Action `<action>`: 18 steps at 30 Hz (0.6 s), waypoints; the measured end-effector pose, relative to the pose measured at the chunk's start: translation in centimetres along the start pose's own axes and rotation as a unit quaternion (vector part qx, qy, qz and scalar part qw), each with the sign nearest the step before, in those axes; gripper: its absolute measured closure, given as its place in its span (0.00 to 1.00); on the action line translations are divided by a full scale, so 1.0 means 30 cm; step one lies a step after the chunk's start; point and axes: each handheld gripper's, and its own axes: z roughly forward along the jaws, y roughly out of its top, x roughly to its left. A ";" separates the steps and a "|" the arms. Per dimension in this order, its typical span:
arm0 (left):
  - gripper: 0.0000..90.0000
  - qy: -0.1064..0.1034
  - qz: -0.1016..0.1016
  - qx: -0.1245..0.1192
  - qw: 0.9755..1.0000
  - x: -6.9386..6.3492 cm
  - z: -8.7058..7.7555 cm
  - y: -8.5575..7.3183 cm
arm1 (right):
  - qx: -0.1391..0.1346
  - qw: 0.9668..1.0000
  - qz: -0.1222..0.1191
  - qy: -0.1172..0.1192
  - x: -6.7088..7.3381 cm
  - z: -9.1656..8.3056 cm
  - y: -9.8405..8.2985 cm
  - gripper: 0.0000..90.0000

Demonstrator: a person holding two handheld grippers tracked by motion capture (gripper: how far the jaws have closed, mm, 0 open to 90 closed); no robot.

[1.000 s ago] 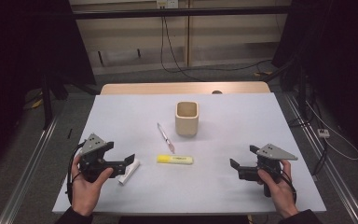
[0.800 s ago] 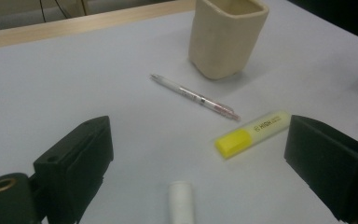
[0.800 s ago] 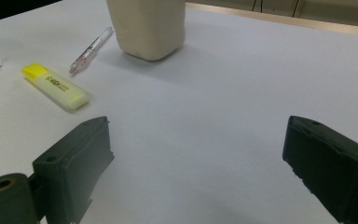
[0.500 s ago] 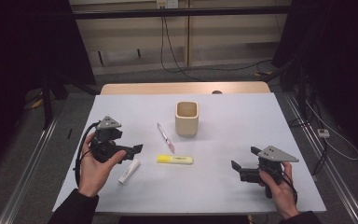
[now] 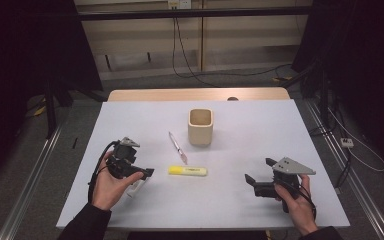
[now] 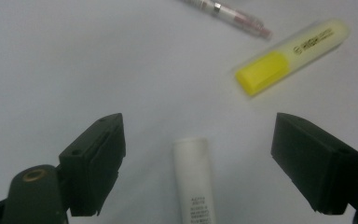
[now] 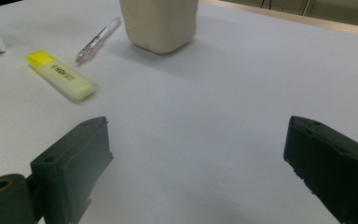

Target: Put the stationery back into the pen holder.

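Since a second ago: left tongs point(image 6: 198, 163) lower, astride white tube point(image 6: 194, 179).

Between my left gripper's point(image 6: 198, 161) black jaws I note a white marker point(image 6: 193, 179) with small dark print on its barrel. Beyond the right jaw lies a highlighter point(image 6: 291, 56), pale yellow body, brighter yellow cap, dark lettering. Farther ahead is a clear pen point(image 6: 228, 14) with pink tint and a silver band. Ahead of my right gripper point(image 7: 198, 172), also black-jawed, stands a cream cup point(image 7: 161, 23). The table point(image 5: 260, 130) is plain pale grey-lavender.
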 end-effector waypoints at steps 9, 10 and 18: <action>0.42 -0.002 -0.020 0.032 0.999 0.028 0.047 -0.026 | 0.005 1.000 -0.002 0.010 0.000 0.007 -0.003 0.04; 0.42 -0.002 -0.024 0.034 0.999 0.029 0.049 -0.026 | 0.007 1.000 -0.002 0.011 0.001 0.008 -0.003 0.04; 0.55 -0.008 -0.027 0.044 0.999 0.012 0.069 -0.023 | 0.017 1.000 -0.006 0.008 0.002 0.012 -0.008 0.04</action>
